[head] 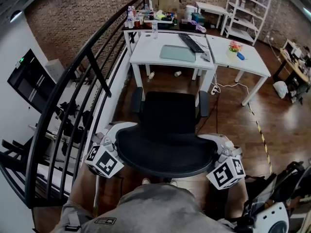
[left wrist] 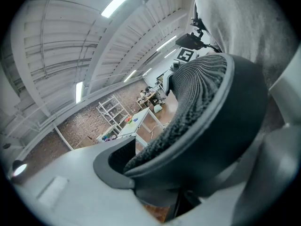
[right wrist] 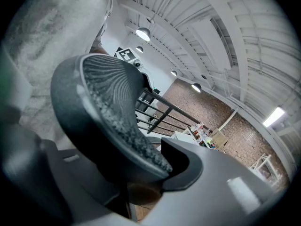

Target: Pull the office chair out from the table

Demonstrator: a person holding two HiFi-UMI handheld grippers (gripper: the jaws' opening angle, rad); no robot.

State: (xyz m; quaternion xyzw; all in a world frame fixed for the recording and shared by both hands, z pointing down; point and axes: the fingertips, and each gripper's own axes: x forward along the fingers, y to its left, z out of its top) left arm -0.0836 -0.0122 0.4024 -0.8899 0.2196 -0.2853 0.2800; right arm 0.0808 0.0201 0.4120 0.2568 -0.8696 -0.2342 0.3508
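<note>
head view shows us holding the office chair [head: 167,115] by its backrest rim, left gripper [head: 118,132] and right gripper [head: 215,141] on opposite sides. in both gripper views the half-closed jaws seem to press on that rim. the chair faces the white table [head: 146,52], its seat apart from the table's front edge.

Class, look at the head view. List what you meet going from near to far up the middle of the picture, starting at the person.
The person's grey top → chair back → chair seat → desk mat → bottle → cardboard box.
</note>
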